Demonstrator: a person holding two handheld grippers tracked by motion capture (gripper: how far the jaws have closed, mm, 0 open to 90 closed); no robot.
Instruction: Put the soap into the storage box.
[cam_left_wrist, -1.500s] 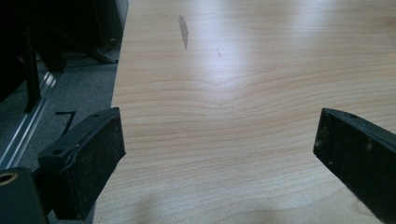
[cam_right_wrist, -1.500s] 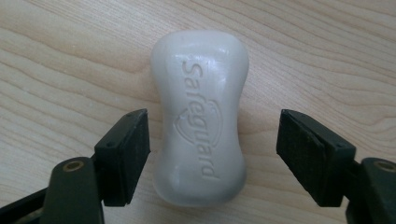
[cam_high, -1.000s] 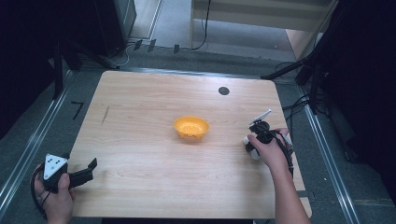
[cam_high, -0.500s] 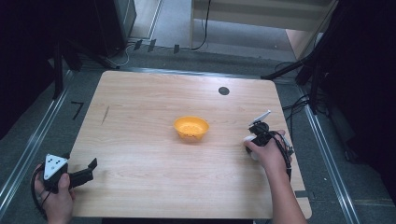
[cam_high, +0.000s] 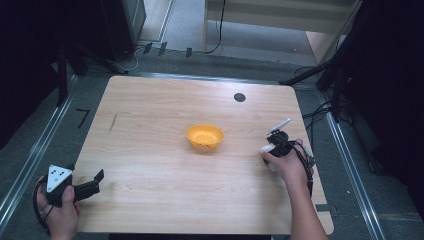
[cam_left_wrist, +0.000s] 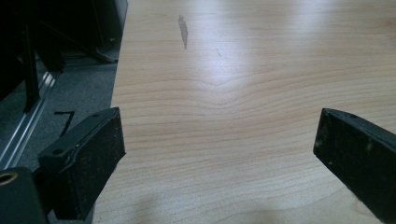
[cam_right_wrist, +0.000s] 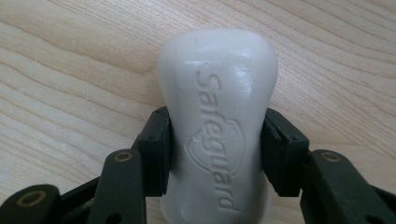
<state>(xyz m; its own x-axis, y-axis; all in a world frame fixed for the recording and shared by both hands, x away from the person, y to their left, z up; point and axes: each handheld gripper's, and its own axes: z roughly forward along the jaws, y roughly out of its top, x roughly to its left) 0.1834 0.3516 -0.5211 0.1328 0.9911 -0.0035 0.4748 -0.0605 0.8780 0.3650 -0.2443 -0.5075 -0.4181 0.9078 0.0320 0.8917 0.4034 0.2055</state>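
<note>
I'm clamping my right hand-held gripper (cam_right_wrist: 217, 154) on the white soap bar (cam_right_wrist: 217, 116); jaws have just been closing. Left hand-held gripper (cam_left_wrist: 219, 154) is gaping wide, gripping nothing.

light wood table (cam_high: 150, 150), grey floor (cam_high: 185, 30), dark surroundings.

A: How many bowls?
B: One orange bowl (cam_high: 204, 137), mid-table.

A: And soap?
B: One white bar of soap (cam_right_wrist: 217, 126).

A: Grippers?
B: Two, one in each hand: the left gripper (cam_high: 98, 178) and the right gripper (cam_right_wrist: 217, 154). Each has two black jaws.

A: Hands?
B: Two: the left hand (cam_high: 57, 212) and the right hand (cam_high: 286, 164).

A: Tables?
B: One wooden table (cam_high: 150, 115), with one black round spot (cam_high: 239, 97) near its far edge and one dark streak (cam_high: 113, 122) toward its left side.
</note>
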